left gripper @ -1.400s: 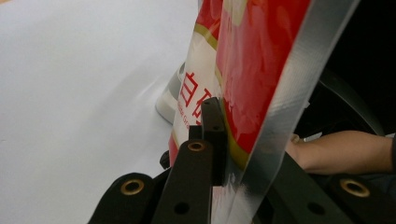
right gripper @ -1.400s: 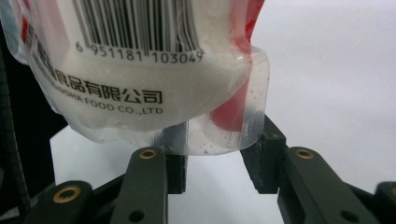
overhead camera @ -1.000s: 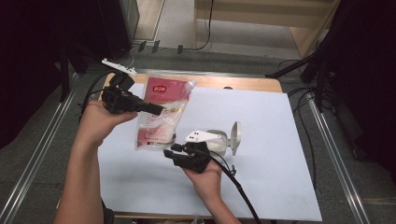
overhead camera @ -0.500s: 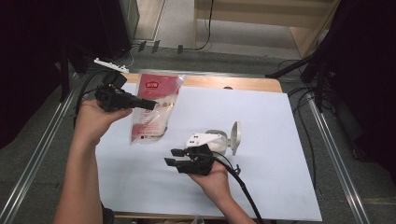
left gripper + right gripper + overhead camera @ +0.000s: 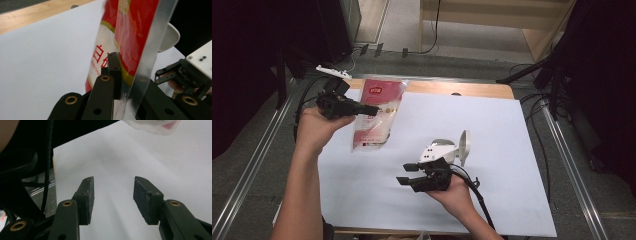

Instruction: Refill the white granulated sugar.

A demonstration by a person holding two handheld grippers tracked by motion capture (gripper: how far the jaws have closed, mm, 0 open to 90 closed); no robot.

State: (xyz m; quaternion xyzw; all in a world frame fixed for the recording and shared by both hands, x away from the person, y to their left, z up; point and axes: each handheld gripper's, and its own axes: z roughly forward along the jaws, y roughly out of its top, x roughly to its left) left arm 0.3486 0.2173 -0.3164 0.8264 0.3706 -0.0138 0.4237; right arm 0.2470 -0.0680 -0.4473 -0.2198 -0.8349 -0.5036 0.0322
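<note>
1. Red-and-white clear plastic food pouch (image 5: pixel 377 112), upper left of the high view, hangs lifted off the white paper sheet (image 5: pixel 492 130).
2. Left gripper (image 5: pixel 369 109) clenched on pouch edge; keep the pinch firm.
3. Right gripper (image 5: pixel 406 173), lower centre, jaws just opening, nothing between; bring it to the pouch bottom.

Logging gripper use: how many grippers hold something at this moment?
1. The left gripper is shut on the pouch, lifted at the sheet's far left; the right gripper, near the front, is open, holding nothing.
</note>
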